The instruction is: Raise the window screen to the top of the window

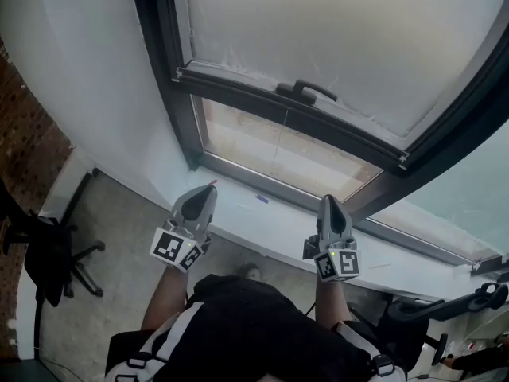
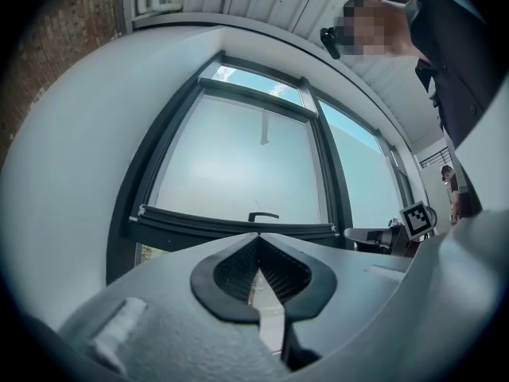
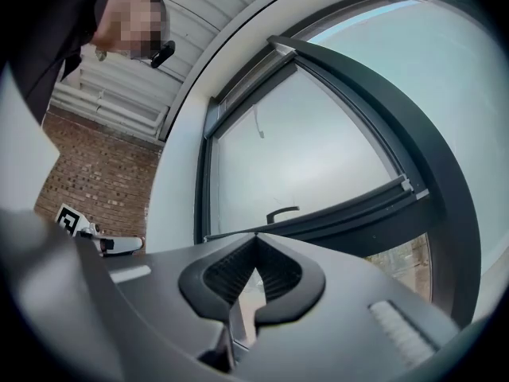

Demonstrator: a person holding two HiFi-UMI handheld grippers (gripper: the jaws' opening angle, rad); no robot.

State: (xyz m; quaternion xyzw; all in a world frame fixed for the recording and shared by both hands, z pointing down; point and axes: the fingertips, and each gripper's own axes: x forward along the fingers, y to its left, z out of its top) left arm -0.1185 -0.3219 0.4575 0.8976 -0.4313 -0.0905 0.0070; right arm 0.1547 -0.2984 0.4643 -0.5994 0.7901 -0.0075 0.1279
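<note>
Both jaw pairs are pressed together with nothing between them. The grey left hand-held gripper (image 1: 210,186) sits at 7 o'clock in the head view and the grey right hand-held gripper (image 1: 329,201) at 5 o'clock, both at the white window sill (image 1: 262,212) and apart from the screen. The white translucent window screen (image 1: 342,38) fills the dark-framed window from 12 o'clock down to its dark bottom bar (image 1: 238,94). A black curved handle (image 1: 306,91) sits mid-bar. A strip of clear glass (image 1: 278,146) shows beneath the bar
</note>
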